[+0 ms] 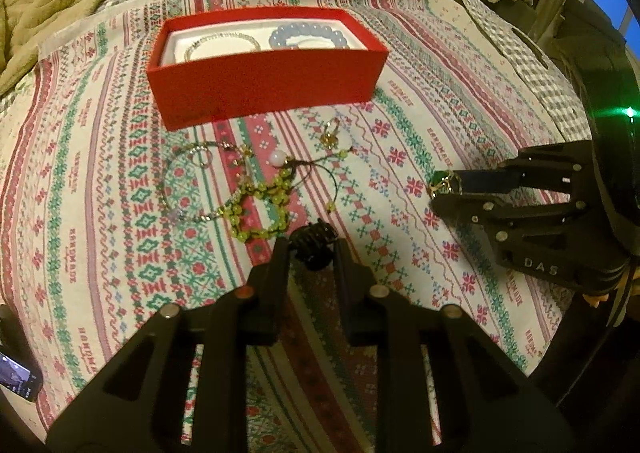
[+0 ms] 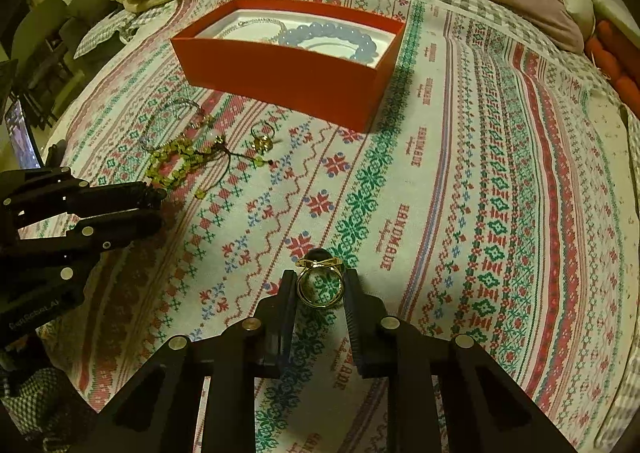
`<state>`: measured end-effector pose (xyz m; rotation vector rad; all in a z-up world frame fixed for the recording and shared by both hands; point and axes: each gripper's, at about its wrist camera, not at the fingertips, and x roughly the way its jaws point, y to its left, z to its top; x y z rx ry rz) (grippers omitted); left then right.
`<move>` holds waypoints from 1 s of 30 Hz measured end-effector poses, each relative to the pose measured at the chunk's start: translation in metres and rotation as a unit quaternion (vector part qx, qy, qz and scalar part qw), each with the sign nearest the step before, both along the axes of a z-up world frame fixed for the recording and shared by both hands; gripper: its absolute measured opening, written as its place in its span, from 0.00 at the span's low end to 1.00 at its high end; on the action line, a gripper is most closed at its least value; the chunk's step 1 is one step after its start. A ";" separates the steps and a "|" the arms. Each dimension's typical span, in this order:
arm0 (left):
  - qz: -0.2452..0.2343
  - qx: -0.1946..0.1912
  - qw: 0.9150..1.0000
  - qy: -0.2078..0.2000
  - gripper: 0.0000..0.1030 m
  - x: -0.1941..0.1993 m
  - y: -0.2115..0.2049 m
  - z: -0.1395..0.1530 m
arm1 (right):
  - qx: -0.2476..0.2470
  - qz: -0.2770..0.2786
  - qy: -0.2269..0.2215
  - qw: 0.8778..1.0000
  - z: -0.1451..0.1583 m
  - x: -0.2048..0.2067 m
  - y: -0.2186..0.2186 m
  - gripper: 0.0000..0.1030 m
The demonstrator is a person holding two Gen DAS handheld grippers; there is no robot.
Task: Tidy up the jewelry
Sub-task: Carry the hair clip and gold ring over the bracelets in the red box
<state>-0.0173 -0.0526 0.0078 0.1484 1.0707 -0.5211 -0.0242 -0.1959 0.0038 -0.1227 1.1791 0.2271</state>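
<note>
From your left wrist camera, your left gripper (image 1: 313, 249) is clamped on one black hair claw (image 1: 312, 249), its two fingers pressing the claw's sides just above the patterned cloth (image 1: 400, 193) on the bed. Ahead stands one red box (image 1: 264, 65) holding two bracelets: a thin pale one (image 1: 224, 43) on the left and a blue beaded one (image 1: 308, 37) on the right. Between the box and the claw lies a loose tangle: one green beaded bracelet (image 1: 260, 209), one thin wire bracelet (image 1: 180, 181), and, a little apart toward the right, one small gold ring (image 1: 330, 135). At the right edge your right gripper (image 1: 444, 189) is closed on a gold ring with a green stone (image 1: 444, 179).

From your right wrist camera, that ring (image 2: 320, 281) stands upright between the two fingers, pinched at both sides, its stone at the top. The box (image 2: 288, 69) sits ahead, well apart, with the same two bracelets inside. The tangle of green beads (image 2: 176, 161) and the small ring (image 2: 262, 139) lie to the left of it. Your left gripper (image 2: 160, 209) shows at the left edge; the claw is hidden here.
</note>
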 end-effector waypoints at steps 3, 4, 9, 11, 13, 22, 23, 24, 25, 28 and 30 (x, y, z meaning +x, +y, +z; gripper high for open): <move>0.003 0.000 1.000 -0.002 0.23 0.002 0.001 0.005 | 0.002 -0.001 -0.005 1.000 0.005 0.001 0.000 0.23; 0.004 -0.001 1.000 -0.002 0.23 0.003 0.001 0.006 | 0.003 -0.002 -0.006 1.000 0.007 0.002 0.001 0.23; 0.012 -0.004 1.000 -0.007 0.23 0.008 0.002 0.015 | 0.011 -0.005 -0.015 1.000 0.018 0.006 0.002 0.23; 0.015 -0.005 1.000 -0.009 0.23 0.012 0.003 0.018 | 0.014 -0.007 -0.018 1.000 0.022 0.008 0.002 0.23; 0.018 -0.007 1.000 -0.012 0.23 0.014 0.005 0.022 | 0.018 -0.009 -0.022 1.000 0.026 0.011 0.002 0.23; 0.035 -0.017 0.999 -0.024 0.23 0.032 0.007 0.038 | 0.036 -0.019 -0.041 0.998 0.046 0.026 0.001 0.23; 0.037 -0.018 0.999 -0.025 0.23 0.034 0.007 0.039 | 0.038 -0.021 -0.044 0.998 0.048 0.028 0.000 0.23; 0.039 -0.020 0.999 -0.026 0.23 0.037 0.007 0.041 | 0.040 -0.022 -0.046 0.998 0.050 0.030 0.000 0.23; 0.042 -0.022 0.999 -0.027 0.23 0.040 0.007 0.043 | 0.044 -0.025 -0.048 0.998 0.053 0.033 0.000 0.23; 0.049 -0.027 0.998 -0.030 0.23 0.048 0.007 0.047 | 0.051 -0.031 -0.053 0.997 0.058 0.040 -0.002 0.23; 0.054 -0.029 0.998 -0.032 0.23 0.053 0.007 0.049 | 0.057 -0.038 -0.055 0.996 0.061 0.047 -0.003 0.23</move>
